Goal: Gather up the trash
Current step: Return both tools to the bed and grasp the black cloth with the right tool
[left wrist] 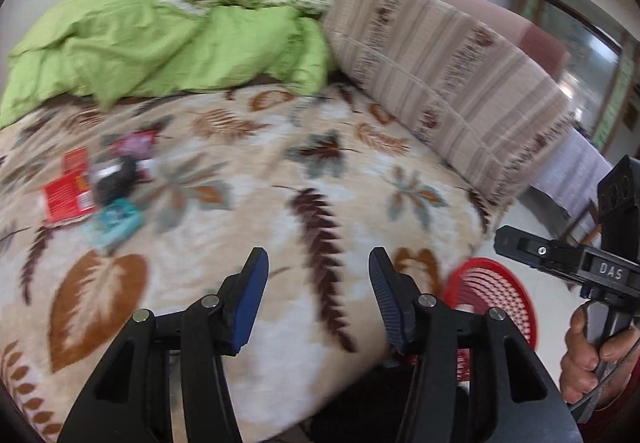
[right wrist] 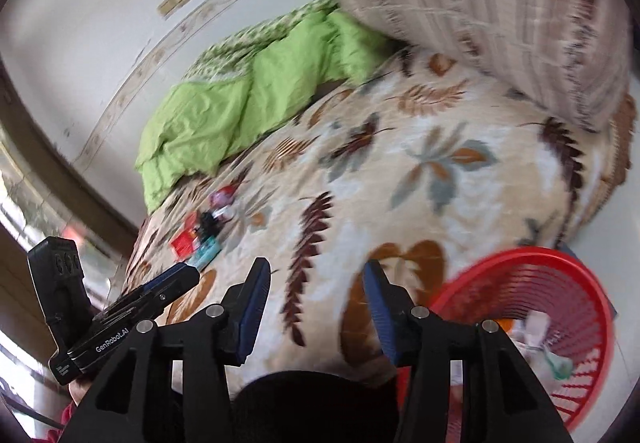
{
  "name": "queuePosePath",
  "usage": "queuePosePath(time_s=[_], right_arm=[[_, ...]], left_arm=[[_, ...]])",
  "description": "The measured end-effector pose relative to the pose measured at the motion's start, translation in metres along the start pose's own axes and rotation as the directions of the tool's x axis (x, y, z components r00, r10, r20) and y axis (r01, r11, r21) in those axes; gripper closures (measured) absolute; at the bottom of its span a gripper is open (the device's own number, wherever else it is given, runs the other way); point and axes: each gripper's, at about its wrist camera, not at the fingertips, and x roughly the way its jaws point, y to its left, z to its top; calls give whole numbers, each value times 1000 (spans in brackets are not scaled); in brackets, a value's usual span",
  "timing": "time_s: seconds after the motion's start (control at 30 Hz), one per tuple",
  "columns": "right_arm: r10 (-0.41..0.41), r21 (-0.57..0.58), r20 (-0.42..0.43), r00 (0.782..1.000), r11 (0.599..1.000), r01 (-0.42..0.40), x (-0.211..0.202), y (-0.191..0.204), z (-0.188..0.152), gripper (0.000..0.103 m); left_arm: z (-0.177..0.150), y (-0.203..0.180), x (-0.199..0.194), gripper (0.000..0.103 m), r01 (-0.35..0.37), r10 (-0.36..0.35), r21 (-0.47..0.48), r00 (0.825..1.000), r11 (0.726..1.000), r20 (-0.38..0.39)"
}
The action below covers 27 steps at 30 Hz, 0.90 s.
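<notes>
A small cluster of wrappers (left wrist: 94,195) lies together on the leaf-patterned blanket (left wrist: 280,179) of the bed, toward its far left part and well apart from both grippers: a red packet (left wrist: 66,189), a teal one (left wrist: 118,221), something black and a pinkish piece, all blurred. A red basket (right wrist: 532,327) stands on the floor just beside the bed's near edge, likely placed there so trash can be dropped straight off the blanket; some pale scraps already sit inside it. The left gripper (left wrist: 318,263) hovers over the blanket with its jaws spread and nothing between them, angled toward the middle of the bed. The right gripper (right wrist: 316,275) is likewise empty and spread wide, hanging above the bed edge next to the basket, tilted so the room leans in its view. A green quilt (left wrist: 160,47) and a striped pillow (left wrist: 440,83) sit at the far side, clear of the trash.
</notes>
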Motion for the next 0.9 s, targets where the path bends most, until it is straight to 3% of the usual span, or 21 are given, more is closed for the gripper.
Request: queuePosePath(time_s=[0.17, 0.27, 0.37, 0.5, 0.63, 0.83, 0.9], right_arm=[[66, -117, -96, 993, 990, -78, 67, 68, 7, 52], [85, -178, -139, 987, 978, -110, 106, 106, 13, 52], [109, -209, -187, 976, 966, -148, 159, 148, 21, 43], [136, -197, -219, 966, 964, -180, 222, 183, 32, 43], [112, -158, -259, 959, 975, -156, 287, 202, 33, 43], [79, -96, -249, 965, 990, -105, 350, 209, 38, 43], [86, -83, -263, 961, 990, -111, 365, 210, 38, 60]], left_arm=[[-3, 91, -14, 52, -142, 148, -166, 989, 976, 26], [-4, 151, -25, 52, -243, 263, -284, 964, 927, 35], [-4, 195, -37, 52, -287, 320, -369, 947, 884, 30], [-3, 239, -47, 52, -305, 355, -442, 935, 843, 31], [3, 263, -47, 51, -316, 363, -439, 932, 841, 25], [25, 283, -33, 39, -325, 360, -368, 932, 871, 28], [35, 289, -25, 38, -324, 354, -341, 935, 882, 29]])
